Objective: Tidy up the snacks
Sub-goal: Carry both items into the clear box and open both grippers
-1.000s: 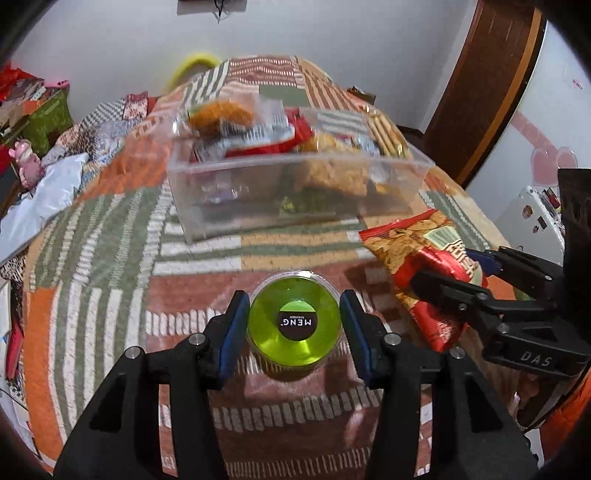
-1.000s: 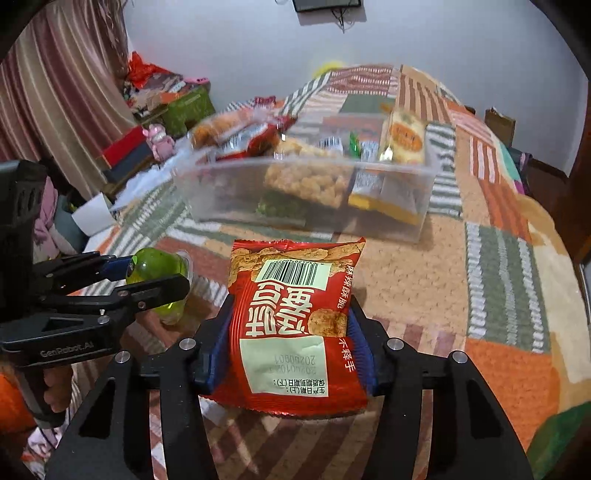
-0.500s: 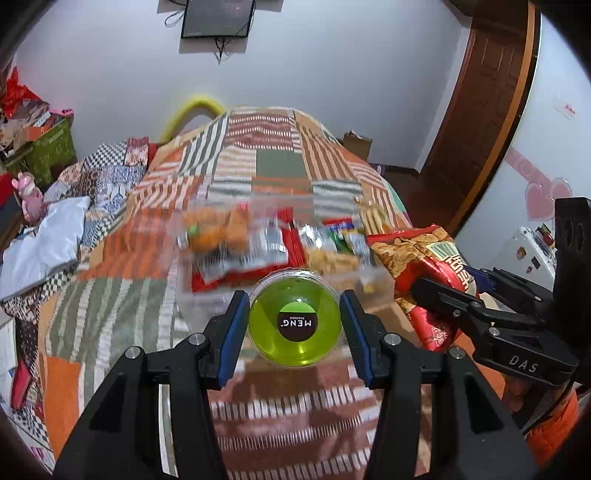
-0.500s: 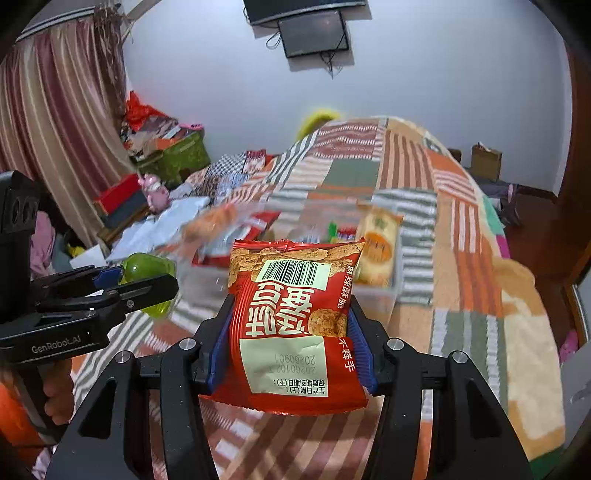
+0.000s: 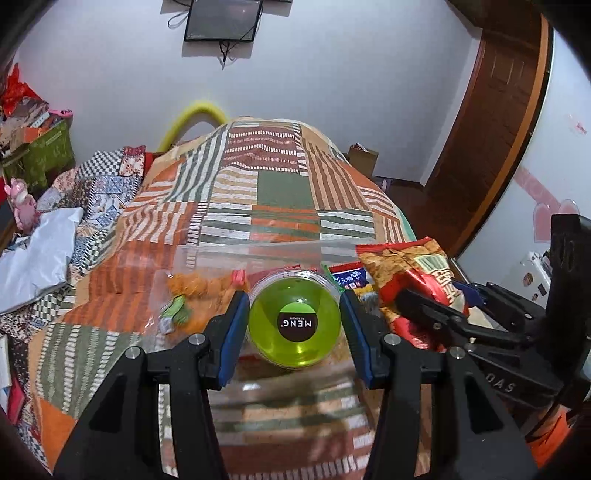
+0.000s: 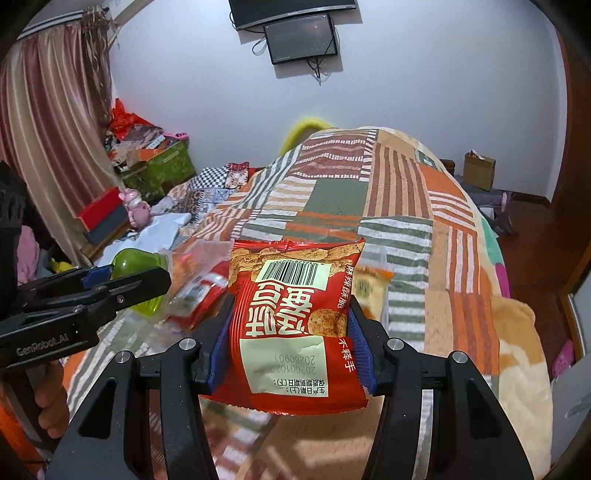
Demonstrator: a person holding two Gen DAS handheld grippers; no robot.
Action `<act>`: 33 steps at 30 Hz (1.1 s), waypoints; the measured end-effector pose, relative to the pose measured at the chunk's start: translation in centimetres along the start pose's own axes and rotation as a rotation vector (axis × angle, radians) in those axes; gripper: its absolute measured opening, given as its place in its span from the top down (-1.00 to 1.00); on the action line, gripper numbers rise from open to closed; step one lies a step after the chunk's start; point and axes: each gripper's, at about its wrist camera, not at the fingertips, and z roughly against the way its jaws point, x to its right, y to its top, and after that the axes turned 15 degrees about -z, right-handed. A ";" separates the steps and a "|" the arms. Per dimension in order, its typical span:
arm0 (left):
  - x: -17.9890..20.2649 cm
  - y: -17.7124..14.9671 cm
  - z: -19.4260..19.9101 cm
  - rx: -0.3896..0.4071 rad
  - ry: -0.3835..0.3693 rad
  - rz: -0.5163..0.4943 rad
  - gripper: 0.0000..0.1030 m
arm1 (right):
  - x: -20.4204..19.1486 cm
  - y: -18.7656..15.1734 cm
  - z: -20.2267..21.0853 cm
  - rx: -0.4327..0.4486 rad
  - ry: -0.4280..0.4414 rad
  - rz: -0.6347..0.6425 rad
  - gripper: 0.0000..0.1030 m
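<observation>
Left gripper (image 5: 294, 325) clamped on rigid, slick green jelly cup (image 5: 294, 323), pads at mid-wall, right gripper (image 6: 291, 332) squeezing light, crushable red snack bag (image 6: 293, 325) by its sides, both aloft above clear bin (image 5: 258, 253) on patchwork bed (image 5: 280, 184).

Ahead of my claw a bed spreads out under a patchwork quilt (image 5: 280, 192) of green, orange and brown striped panels, and on the white wall beyond it hangs a dark screen (image 5: 221, 19) with cables dangling below. Off to my left I see striped curtains (image 6: 55, 122), a green box (image 6: 162, 170) piled with clutter and a pink toy (image 6: 135, 206) beside white cloth. To my right stand a brown wooden door (image 5: 495, 122) and a small cardboard box (image 6: 479, 170) on the floor.
</observation>
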 end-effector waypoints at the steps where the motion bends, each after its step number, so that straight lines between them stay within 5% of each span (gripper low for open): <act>1: 0.0 0.2 -0.5 -0.004 -0.001 0.000 0.03 | 0.1 0.2 -0.3 -0.004 -0.002 0.001 0.00; 15: -0.1 -0.5 -5.3 -0.063 0.027 -0.039 0.03 | -0.1 -0.3 -3.6 -0.056 -0.051 0.096 -0.01; 33: 0.1 -0.6 0.7 0.017 0.037 -0.024 -0.11 | -1.5 -0.1 1.0 0.007 0.000 0.104 -0.11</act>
